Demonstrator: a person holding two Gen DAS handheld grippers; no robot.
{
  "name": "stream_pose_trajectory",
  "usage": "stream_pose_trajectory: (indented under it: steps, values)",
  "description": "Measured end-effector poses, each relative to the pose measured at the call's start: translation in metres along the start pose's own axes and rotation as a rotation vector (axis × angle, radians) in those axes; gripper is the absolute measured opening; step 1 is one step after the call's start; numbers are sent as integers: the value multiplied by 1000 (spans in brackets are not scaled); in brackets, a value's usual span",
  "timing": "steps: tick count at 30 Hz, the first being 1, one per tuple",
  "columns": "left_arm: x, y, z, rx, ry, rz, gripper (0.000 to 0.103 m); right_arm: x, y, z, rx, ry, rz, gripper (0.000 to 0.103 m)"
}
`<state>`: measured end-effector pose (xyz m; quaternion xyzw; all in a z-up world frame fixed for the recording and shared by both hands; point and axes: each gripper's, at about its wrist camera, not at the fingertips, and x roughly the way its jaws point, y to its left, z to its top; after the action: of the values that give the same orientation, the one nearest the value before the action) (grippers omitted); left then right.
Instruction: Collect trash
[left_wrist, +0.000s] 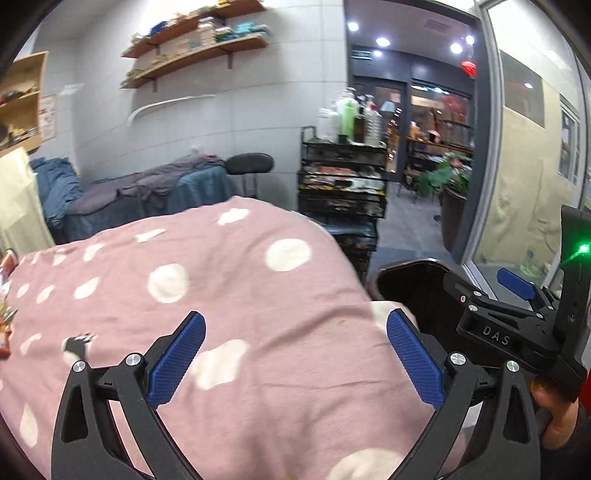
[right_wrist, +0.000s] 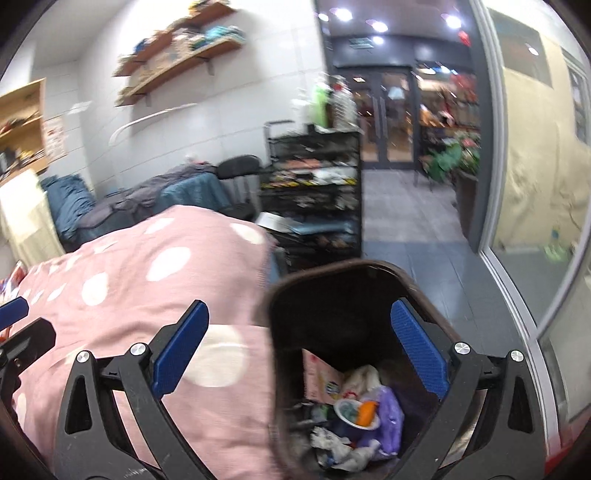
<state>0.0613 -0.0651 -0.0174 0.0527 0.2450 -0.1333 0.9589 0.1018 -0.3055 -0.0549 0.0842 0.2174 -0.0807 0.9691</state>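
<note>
A dark trash bin (right_wrist: 280, 306) stands beside a bed covered by a pink quilt with white dots (left_wrist: 229, 295). The bin holds several pieces of trash (right_wrist: 354, 410): wrappers, a cup, crumpled paper, purple plastic. My right gripper (right_wrist: 299, 350) is open and empty, over the bin's near rim. My left gripper (left_wrist: 295, 354) is open and empty above the quilt. The right gripper (left_wrist: 517, 291) also shows at the right of the left wrist view, over the bin (left_wrist: 413, 280). Colourful wrappers (left_wrist: 5, 325) lie at the quilt's far left edge.
A black wire rack (left_wrist: 340, 184) with bottles stands past the bed. A second bed with grey and blue covers (left_wrist: 140, 192) and a black stool (left_wrist: 251, 164) are by the wall. A glass partition (right_wrist: 535, 184) runs along the right; tiled floor (right_wrist: 406, 229) leads to doors.
</note>
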Motion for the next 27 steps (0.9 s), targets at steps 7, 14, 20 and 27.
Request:
stream_pose_trajectory:
  steps: [7,14,20,27]
  values:
    - [-44,34,-11,-43,-105,167,98,-26,57,-4,-77,-57,120,98]
    - [-71,64,-18,-148,-165,228,98,-63,97,-19,-112,-143,220,98]
    - [-80,75,-27,-173,-184,309,98,-81,114,-26,-128,-214,220,98]
    - [-86,86,-32,-189,-180,337,98,-85,118,-24,-140,-201,206,98]
